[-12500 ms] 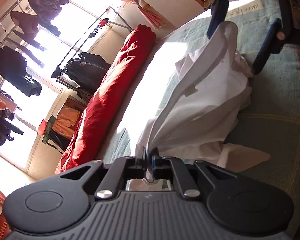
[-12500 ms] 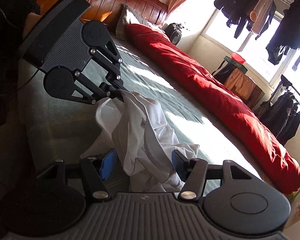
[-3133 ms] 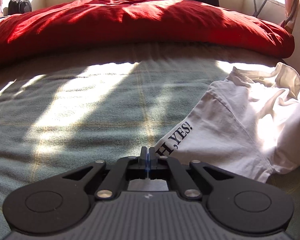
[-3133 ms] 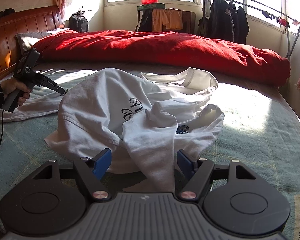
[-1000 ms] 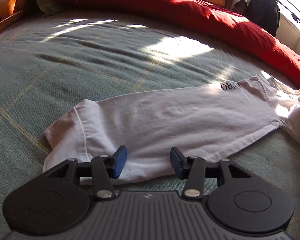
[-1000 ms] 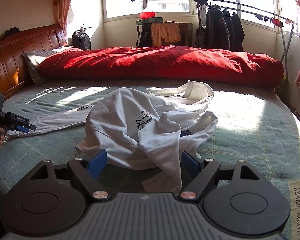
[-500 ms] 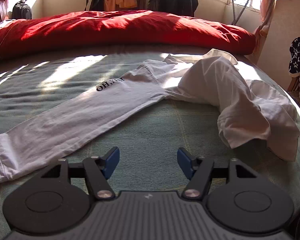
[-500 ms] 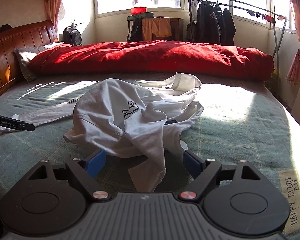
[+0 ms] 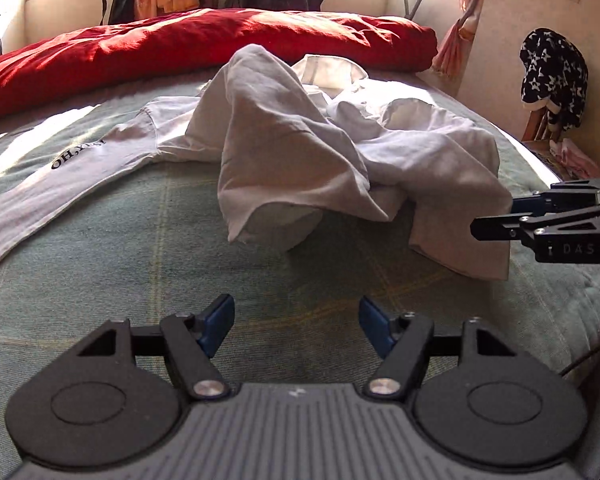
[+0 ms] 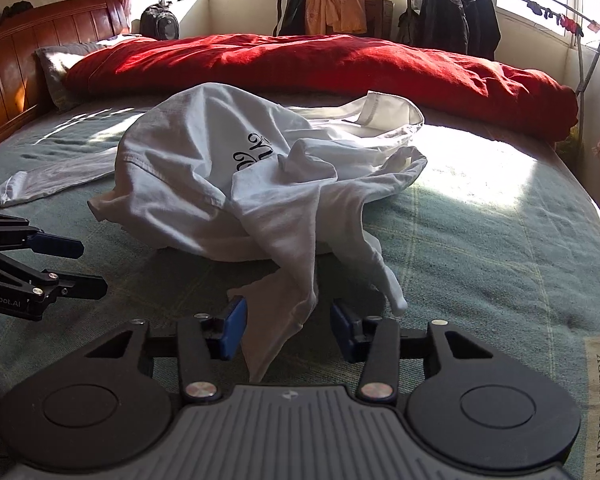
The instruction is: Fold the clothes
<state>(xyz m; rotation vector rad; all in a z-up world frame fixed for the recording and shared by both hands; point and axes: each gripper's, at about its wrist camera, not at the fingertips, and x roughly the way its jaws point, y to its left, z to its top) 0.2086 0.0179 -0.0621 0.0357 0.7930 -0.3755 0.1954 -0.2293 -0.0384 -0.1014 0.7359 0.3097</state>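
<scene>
Two grippers angled down over a crumpled shirt (image 10: 204,168) on a bed (image 10: 480,240).
Left gripper (image 9: 296,320) opening, empty; right gripper (image 10: 288,326) closing around a loose shirt end, pads not yet touching.

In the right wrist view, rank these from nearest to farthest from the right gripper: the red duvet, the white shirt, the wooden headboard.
From the right gripper, jaws closing:
1. White shirt, its end hanging between the jaws, straight ahead.
2. Red duvet, across the bed's far side.
3. Wooden headboard, far left; roughly level with the duvet, so too close to call.

One white shirt (image 10: 228,184), one red duvet (image 10: 320,64), one pillow (image 10: 56,64) — two grippers.
</scene>
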